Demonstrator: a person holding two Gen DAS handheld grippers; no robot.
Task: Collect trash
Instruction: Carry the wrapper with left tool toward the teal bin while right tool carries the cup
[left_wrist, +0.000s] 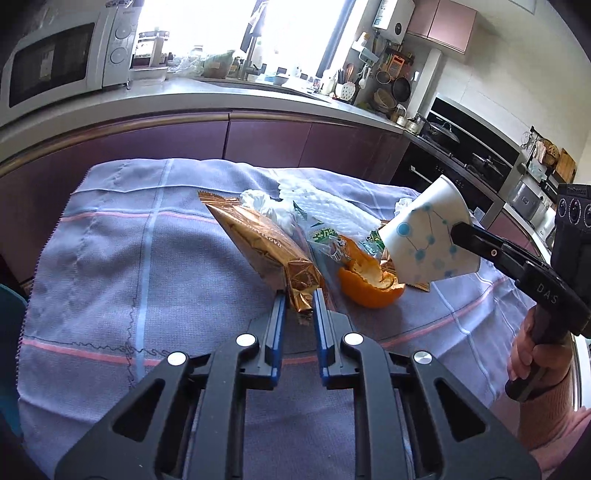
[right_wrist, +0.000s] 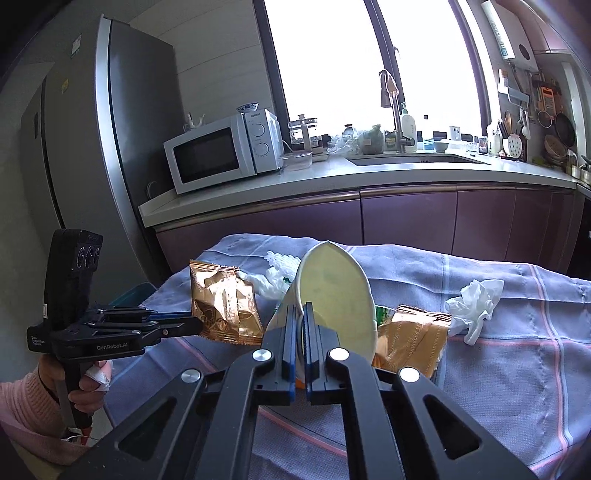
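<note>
My left gripper (left_wrist: 299, 295) is shut on the lower end of a crinkled gold snack wrapper (left_wrist: 255, 240), which hangs lifted above the blue-grey checked cloth (left_wrist: 129, 258). From the right wrist view the same wrapper (right_wrist: 221, 302) sticks out of the left gripper (right_wrist: 197, 325). My right gripper (right_wrist: 300, 306) is shut on the rim of a white paper cup (right_wrist: 336, 288), squashing it oval and tilting it. The cup's outside shows blue dots (left_wrist: 424, 229). Under it lie an orange peel (left_wrist: 369, 284), a green-printed plastic wrapper (left_wrist: 321, 232) and white foam netting (left_wrist: 332, 206).
A second gold wrapper (right_wrist: 410, 343) and a crumpled white tissue (right_wrist: 474, 302) lie on the cloth to the right. Behind the table run purple cabinets (right_wrist: 406, 221), a counter with a microwave (right_wrist: 221, 151) and a sink; a fridge (right_wrist: 92, 129) stands left. A teal container (right_wrist: 133, 293) sits at the table's left edge.
</note>
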